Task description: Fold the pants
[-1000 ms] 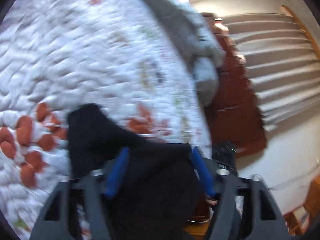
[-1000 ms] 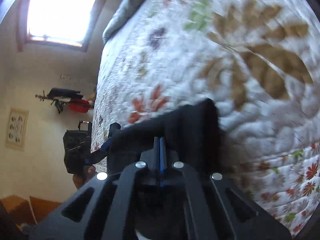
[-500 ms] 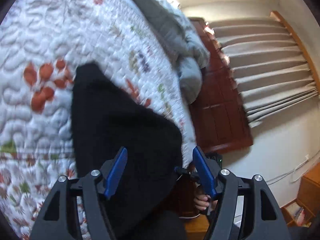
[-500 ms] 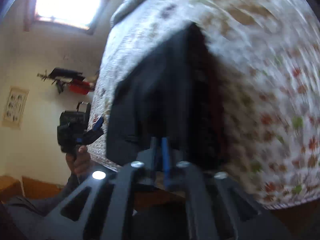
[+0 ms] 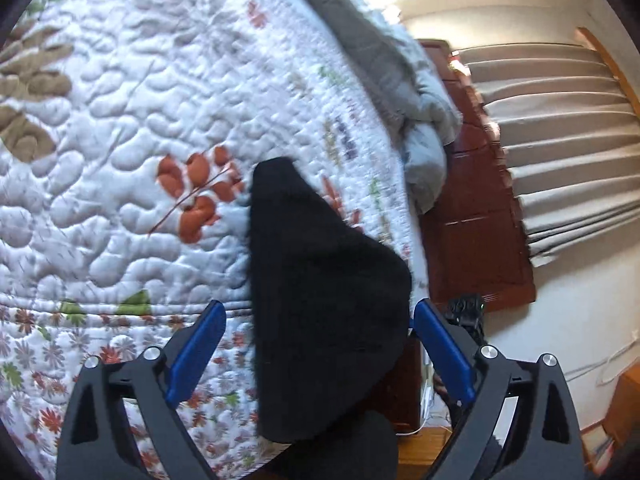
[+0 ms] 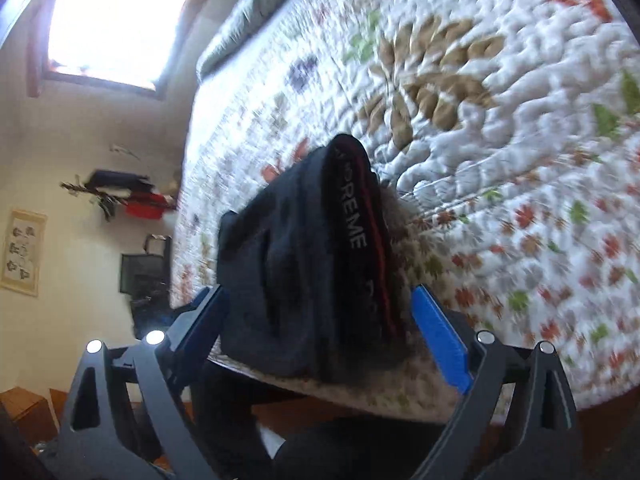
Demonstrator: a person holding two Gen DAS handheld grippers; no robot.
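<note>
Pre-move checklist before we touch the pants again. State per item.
1. Left claw open: ok, fingers spread either side of the black pants.
2. Right claw open: ok, spread wide, not pinching the pants.
3. Pants resting on the quilt: ok for most of the bundle.
4. Pants clear of the bed edge: not ok, the near end hangs over it in the left wrist view.
5. Fold tidy: cannot tell; the lettered waistband side looks bunched, and the view is blurred.
6. Other clothing in the way: ok; only grey bedding at the far end.

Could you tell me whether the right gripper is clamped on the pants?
No, the right gripper is open, its fingers spread beside the pants.
</note>
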